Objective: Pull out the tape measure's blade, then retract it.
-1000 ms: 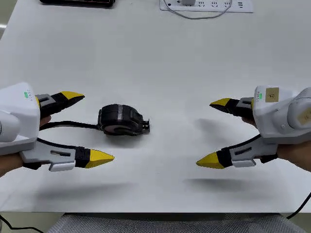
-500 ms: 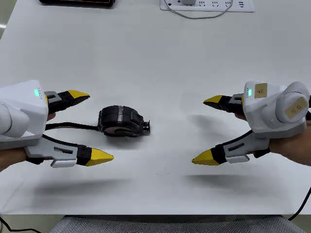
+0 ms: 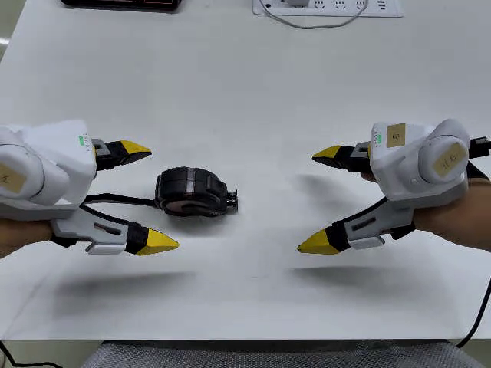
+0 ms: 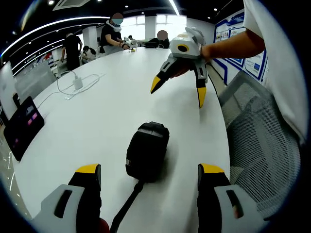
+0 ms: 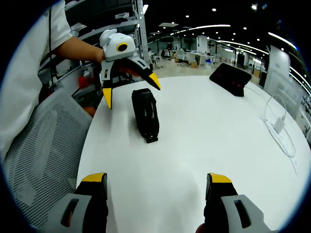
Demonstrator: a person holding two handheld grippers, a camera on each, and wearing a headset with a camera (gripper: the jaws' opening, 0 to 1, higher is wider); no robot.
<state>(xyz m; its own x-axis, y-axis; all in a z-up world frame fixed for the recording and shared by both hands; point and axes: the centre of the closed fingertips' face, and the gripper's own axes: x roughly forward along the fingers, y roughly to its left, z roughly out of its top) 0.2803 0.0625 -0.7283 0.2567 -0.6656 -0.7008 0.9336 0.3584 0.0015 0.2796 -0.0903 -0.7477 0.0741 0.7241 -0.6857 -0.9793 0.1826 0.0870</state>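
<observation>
One tape measure point(image 3: 192, 192), just ahead of the left gripper point(image 3: 159, 197). Two grippers, counting the right gripper point(image 3: 308, 202). Beyond both: one power strip point(image 3: 326, 8), one dark tablet point(image 3: 123, 4). Behind them: one mesh chair point(image 3: 268, 354).

Head view is bright & even, light coming from overhead, so the white table point(image 3: 253, 92) looks a bit washed out, but no hard glare. Soft grey shadows under the left tongs point(image 3: 163, 197) and right tongs point(image 3: 306, 202), falling toward the near edge. All sharp, no motion blur. Both gripper views are fisheye, so lines bend hard at the edges. Ceiling strip lights point(image 4: 48, 25) show as bright curved streaks, windows point(image 4: 180, 22) at the back are blown out, far bg is soft.
</observation>
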